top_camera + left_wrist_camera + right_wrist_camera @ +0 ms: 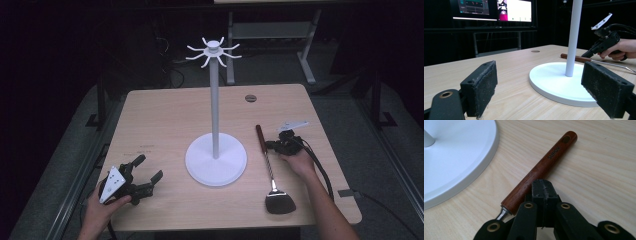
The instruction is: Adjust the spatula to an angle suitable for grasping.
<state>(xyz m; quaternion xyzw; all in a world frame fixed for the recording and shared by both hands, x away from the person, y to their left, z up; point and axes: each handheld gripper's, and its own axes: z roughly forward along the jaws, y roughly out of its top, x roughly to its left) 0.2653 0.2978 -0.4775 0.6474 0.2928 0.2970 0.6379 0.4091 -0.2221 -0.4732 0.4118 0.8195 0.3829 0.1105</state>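
A spatula (pixel 270 172) with a dark wooden handle (pixel 541 167) and a black blade lies on the table, right of the white hook stand (pixel 216 160). My right gripper (pixel 542 186) is shut, pads pressed together with nothing between them. Its tip rests against the side of the handle near the metal shaft end. The high view shows that gripper (pixel 271 145) beside the handle, held by a hand. My left gripper (pixel 150 167) is open near the table's front left corner. Its pads (pixel 484 87) stand wide apart, facing the stand's base (pixel 554 77) with nothing between them.
The stand's tall pole (pixel 215 100) carries a ring of hooks on top. A round cable hole (pixel 250 98) sits at the table's far edge. A lit monitor (pixel 499 10) and another desk frame stand beyond. The right gripper's cable (pixel 320 170) trails toward the front right.
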